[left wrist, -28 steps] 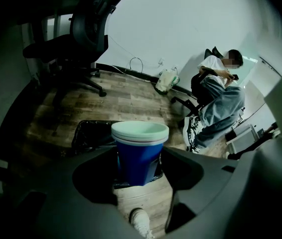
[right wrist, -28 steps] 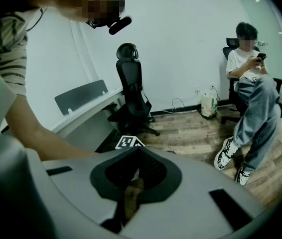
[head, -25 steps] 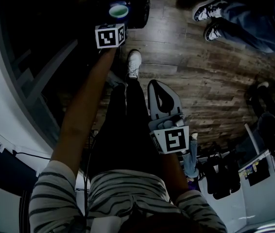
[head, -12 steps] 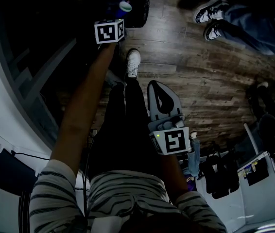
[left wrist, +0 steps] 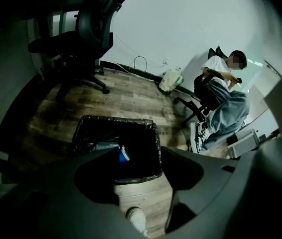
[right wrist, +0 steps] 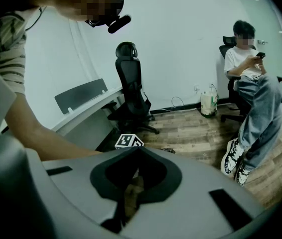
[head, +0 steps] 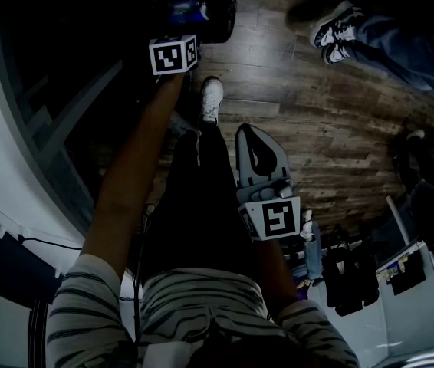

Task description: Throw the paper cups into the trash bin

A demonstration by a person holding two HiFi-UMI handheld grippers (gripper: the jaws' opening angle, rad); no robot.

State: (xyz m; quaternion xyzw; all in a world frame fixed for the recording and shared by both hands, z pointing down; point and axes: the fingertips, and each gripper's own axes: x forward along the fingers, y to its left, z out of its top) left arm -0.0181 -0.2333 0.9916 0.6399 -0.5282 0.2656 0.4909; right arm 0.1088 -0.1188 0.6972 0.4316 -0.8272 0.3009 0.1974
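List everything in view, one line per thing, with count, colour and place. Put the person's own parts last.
trash bin: one, black liner, on the floor
paper cup: one, blue, inside the bin
office chair: one empty, black, beyond the bin
bag: one, white and green, against the wall
seated person: one, white top and blue jeans, on a chair by the wall
floor: brown wood planks
shoe: one, white, the person's own foot near the bin
left gripper: one, grey, jaws apart and empty, pointing down at the bin
right gripper: one, grey, jaws together, held beside the leg
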